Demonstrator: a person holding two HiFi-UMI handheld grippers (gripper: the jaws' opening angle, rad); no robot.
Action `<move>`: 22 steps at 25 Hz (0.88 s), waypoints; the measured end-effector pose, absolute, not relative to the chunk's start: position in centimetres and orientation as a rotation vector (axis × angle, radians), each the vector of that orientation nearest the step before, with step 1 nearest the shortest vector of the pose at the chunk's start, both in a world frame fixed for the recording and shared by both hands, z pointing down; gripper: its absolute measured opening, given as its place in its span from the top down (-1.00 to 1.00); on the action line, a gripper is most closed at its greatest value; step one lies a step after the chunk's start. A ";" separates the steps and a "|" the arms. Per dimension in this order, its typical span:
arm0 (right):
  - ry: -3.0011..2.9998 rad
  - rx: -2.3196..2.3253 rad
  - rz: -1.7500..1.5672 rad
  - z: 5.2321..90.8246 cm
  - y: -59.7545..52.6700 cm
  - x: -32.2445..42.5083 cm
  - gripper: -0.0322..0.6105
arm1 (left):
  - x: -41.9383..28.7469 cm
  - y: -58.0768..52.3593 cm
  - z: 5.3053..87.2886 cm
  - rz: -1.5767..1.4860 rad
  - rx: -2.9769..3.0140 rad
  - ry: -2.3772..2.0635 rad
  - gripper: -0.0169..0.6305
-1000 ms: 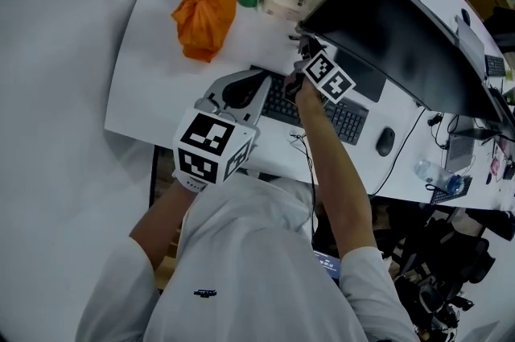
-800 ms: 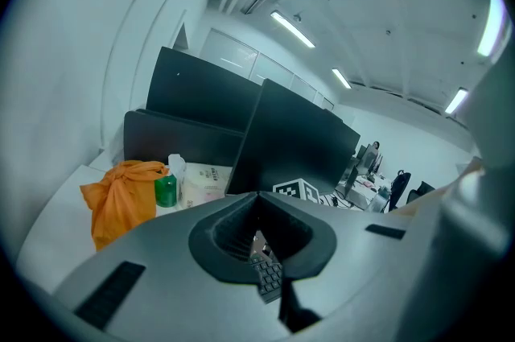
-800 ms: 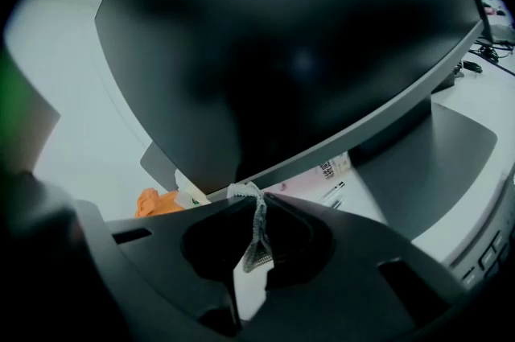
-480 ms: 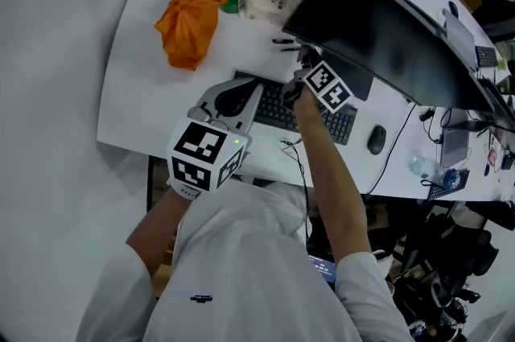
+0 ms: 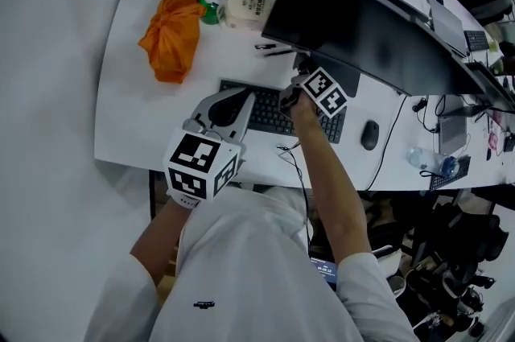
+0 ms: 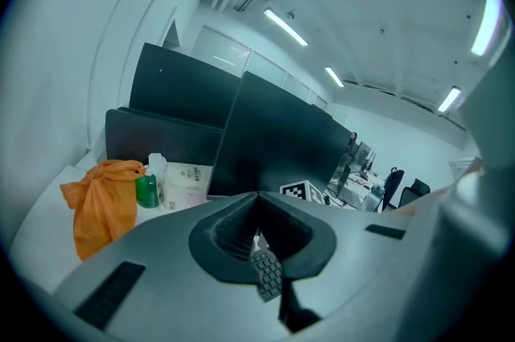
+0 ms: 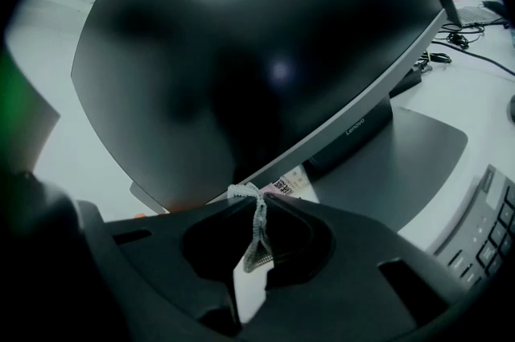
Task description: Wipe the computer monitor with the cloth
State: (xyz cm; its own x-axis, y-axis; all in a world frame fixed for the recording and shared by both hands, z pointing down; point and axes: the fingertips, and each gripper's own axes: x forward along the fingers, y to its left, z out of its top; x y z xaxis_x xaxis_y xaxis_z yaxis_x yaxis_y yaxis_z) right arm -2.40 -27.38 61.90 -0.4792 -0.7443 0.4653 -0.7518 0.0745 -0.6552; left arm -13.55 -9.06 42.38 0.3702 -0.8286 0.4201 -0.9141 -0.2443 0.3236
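Your right claw [image 5: 300, 81] has slid away from the left corner of the monitor [image 5: 362, 18] and now sits under its lower edge, mid-frame. Its jaws are pinched on a thin fold of pale cloth [image 7: 257, 229], which lies just below the screen. By my judgement, no stroke is landing yet. Your left claw [image 5: 240, 100] hangs closed and empty over the keyboard [image 5: 269, 117]. The monitor stand [image 7: 402, 141] and the pens [image 5: 273, 49] crowd that lower edge. The orange bag [image 5: 167, 35] sits upper left, well apart.
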 end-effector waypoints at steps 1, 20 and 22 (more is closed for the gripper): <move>-2.294 1.607 1.416 61.9 -27.5 -2.0 0.81 | -13.2 -9.2 42.4 0.222 2.127 -1.497 0.89; -2.257 1.757 1.450 62.0 -28.8 8.8 0.81 | -6.1 -11.9 42.3 0.279 2.203 -1.393 0.89; -2.250 1.772 1.453 62.0 -29.0 10.2 0.81 | -5.1 -12.1 42.5 0.282 2.207 -1.381 0.89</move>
